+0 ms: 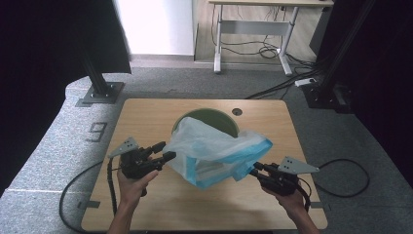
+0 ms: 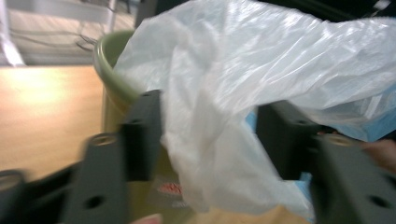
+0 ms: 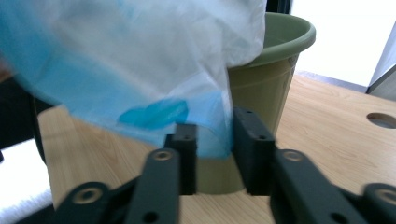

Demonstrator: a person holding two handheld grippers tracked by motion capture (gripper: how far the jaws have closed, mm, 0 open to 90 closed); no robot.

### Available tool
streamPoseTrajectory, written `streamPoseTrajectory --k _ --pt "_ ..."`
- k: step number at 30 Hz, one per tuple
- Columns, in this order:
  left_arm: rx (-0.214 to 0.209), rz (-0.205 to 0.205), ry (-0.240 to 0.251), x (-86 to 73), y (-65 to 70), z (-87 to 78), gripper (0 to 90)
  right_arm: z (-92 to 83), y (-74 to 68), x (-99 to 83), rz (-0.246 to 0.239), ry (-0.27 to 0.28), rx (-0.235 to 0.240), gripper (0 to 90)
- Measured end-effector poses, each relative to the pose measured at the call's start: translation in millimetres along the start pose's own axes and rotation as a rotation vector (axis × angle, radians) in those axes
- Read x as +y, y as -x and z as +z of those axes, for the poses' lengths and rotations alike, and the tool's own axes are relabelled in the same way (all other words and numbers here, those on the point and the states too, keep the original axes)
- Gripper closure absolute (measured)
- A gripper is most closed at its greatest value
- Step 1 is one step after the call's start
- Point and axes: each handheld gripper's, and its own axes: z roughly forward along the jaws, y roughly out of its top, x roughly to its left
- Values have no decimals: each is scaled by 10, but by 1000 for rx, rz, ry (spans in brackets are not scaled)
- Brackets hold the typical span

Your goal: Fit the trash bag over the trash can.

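A thin white plastic bag (image 1: 214,146) with a blue rim lies draped over a green pot (image 1: 228,119) in the middle of the wooden table. My left gripper (image 1: 164,152) is at the bag's left edge. Its jaws stand wide apart, and white film (image 2: 210,140) hangs loosely between them in front of the pot (image 2: 109,70). My right gripper (image 1: 253,169) is at the bag's right lower corner. Its jaws are a narrow gap apart, with the blue edge (image 3: 212,140) dipping between them and the pot (image 3: 261,79) behind.
The table (image 1: 146,117) has a round cable hole (image 1: 237,111) behind the pot. A cable trails from each gripper across the grey floor on either side. A white desk frame (image 1: 253,29) stands far behind, and black posts stand at both back corners.
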Motion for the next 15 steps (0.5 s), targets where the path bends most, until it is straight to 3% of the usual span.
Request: streamPoseTrajectory --k 2,6,8,12,15 --pt "2 29 -10 46 65 34 312 28 23 37 23 -6 -3 789" --pt "40 70 -32 133 139 131 359 83 55 97 58 -28 -4 836" --pt "47 68 -41 176 143 179 438 103 72 105 63 -43 -2 848" --pt "67 78 -56 244 143 263 691 131 134 76 72 -59 -9 861" --pt "67 63 -57 283 128 317 811 140 183 43 77 -60 -22 867"
